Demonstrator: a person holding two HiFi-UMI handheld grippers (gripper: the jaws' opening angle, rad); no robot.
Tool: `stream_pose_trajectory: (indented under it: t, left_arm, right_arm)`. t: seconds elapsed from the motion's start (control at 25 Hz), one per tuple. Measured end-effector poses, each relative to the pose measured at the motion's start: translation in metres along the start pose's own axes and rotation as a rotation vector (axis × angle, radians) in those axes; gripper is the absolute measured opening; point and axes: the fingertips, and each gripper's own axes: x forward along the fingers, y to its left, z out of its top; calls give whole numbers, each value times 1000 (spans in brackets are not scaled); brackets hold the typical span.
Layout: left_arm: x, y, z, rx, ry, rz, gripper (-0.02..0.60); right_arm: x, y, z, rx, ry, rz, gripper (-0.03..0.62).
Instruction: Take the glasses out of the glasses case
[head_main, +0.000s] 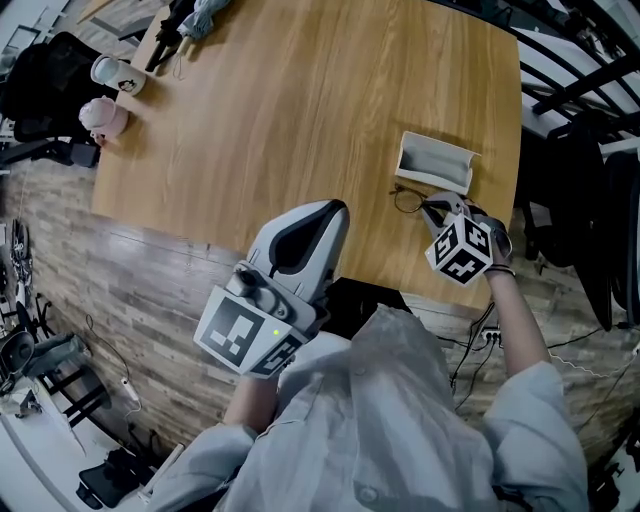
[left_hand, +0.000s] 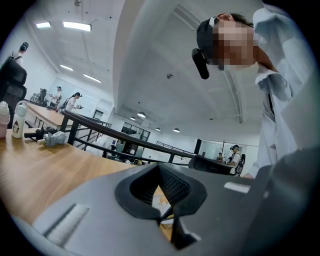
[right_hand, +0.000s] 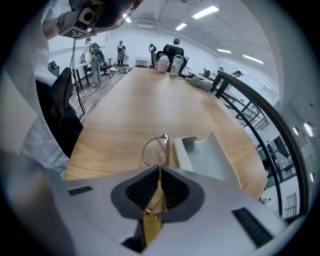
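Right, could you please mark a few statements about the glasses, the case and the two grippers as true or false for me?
1. The right gripper is shut on the glasses. True.
2. The glasses lie inside the glasses case. False: they are outside it, on the person's side of it.
3. The glasses case is open. True.
4. The left gripper grips the glasses case. False: it is shut on nothing and is apart from the case.

Ahead and to the left of the right gripper (head_main: 430, 209) the table (head_main: 300, 100) lies bare; the open case (head_main: 436, 163) stands just ahead-right, with bottles (head_main: 118, 74) far beyond
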Motion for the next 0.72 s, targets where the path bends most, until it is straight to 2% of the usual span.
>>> stream_pose_trajectory:
  t: [0.24,0.36,0.44,0.56,0.72]
  left_arm:
    - [-10,6,-3,-27,-3,-4,3]
    - [-10,3,3,-18,-7,-28,3]
    - [-14,3,3,-12,-13,-26,3]
    - [-20,6,6,-2,-22,-25,3]
    - [-27,7,10,-6,-40,-45,3]
  right_arm:
    - [9,0,2,-7,15,-30,12]
    - [6,0,1,-15,29,-45,15]
    - [2,-1,0,-15,35,-73,67]
    - [-13,-7,3,49,12,-122,84]
    - [-50,-19,14,216,-89,-219,86]
